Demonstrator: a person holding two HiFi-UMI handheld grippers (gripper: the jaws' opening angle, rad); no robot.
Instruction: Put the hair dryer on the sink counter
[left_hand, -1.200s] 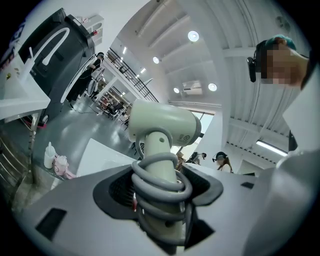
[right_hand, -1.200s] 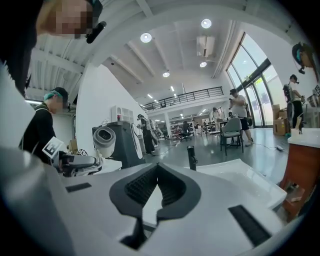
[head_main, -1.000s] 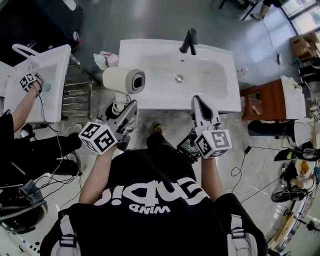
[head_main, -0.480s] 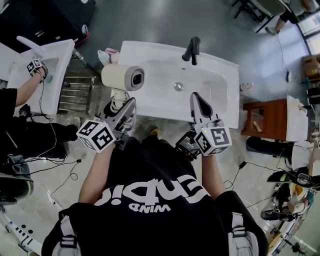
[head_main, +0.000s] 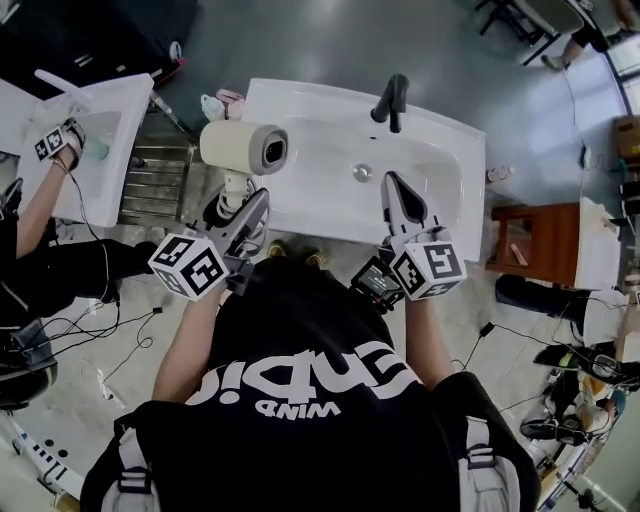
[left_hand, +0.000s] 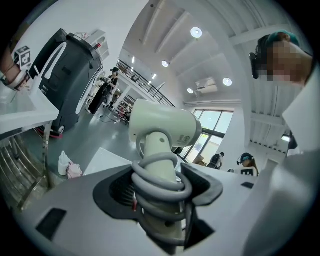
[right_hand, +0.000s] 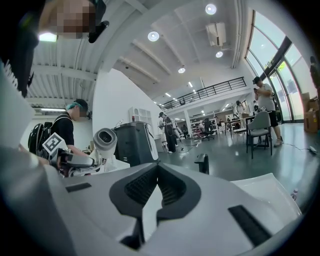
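A pale hair dryer (head_main: 243, 147) stands upright at the left front corner of the white sink counter (head_main: 300, 110), its barrel pointing right. My left gripper (head_main: 255, 205) is shut on its handle, which has a grey cord coiled round it. In the left gripper view the hair dryer (left_hand: 162, 125) rises straight out of the left gripper (left_hand: 160, 190). My right gripper (head_main: 392, 182) is shut and empty, hovering over the counter's front edge by the basin. The right gripper view shows the right gripper (right_hand: 159, 174) with pads together, the hair dryer (right_hand: 105, 140) off to its left.
A black faucet (head_main: 392, 100) stands at the back of the basin. A second sink (head_main: 115, 120) lies to the left, where another person's hand (head_main: 55, 140) works. Between the sinks are a metal rack (head_main: 160, 185) and small bottles (head_main: 215, 103). A wooden cabinet (head_main: 530, 240) stands on the right.
The head view has drifted a little. Both grippers keep nearly the same places by the sink, and the left grip on the hair dryer handle is unchanged.
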